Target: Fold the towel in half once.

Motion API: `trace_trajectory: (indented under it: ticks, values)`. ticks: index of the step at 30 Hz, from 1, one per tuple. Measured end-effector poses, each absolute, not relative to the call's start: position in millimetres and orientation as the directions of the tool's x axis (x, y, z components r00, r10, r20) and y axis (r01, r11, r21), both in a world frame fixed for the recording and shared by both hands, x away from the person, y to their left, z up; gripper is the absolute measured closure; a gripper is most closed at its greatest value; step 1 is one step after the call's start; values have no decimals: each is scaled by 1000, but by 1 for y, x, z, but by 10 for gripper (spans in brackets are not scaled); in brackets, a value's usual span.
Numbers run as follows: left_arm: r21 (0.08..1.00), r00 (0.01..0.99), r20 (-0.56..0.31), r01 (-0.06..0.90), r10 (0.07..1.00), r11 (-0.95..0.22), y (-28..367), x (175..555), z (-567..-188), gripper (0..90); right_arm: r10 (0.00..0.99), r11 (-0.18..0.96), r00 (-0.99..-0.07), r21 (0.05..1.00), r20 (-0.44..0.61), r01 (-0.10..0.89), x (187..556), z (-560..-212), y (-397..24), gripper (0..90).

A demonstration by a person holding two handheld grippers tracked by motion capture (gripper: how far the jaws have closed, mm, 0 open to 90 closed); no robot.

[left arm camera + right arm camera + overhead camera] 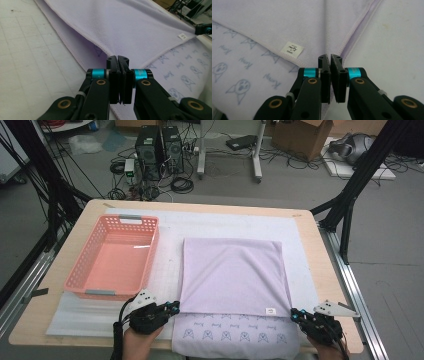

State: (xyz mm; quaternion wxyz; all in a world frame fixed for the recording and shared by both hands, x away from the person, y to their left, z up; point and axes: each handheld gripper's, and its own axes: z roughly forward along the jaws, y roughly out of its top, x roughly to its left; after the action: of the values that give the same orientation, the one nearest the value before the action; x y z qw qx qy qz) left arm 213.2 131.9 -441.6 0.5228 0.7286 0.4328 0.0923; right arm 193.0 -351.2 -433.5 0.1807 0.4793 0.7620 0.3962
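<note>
A lilac towel (232, 270) lies folded on the white mat, its plain upper layer laid over a lower layer printed with small animal faces (225, 336). My left gripper (175, 308) is at the upper layer's near left corner. In the left gripper view its jaws (117, 58) stand together right where that layer's two edges meet, shut on the corner. My right gripper (294, 315) is at the near right corner, beside the white label (293, 49). Its jaws (329, 56) are likewise shut where the hemmed edges (352, 35) meet.
A pink plastic basket (125, 220) stands on the left of the table, with nothing in it. The white mat (170, 270) covers most of the wooden tabletop. Black frame struts (350, 195), computers and cables are on the floor beyond the far edge.
</note>
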Motion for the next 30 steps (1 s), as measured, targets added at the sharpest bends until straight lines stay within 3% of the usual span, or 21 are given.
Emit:
trace_trajectory:
  ticks: [30]
  values:
    - [834, 644, -346, 544, 683, -91, 144, 127, -441, 877, 840, 238, -524, 775, 138, 585, 100, -430, -359, 863]
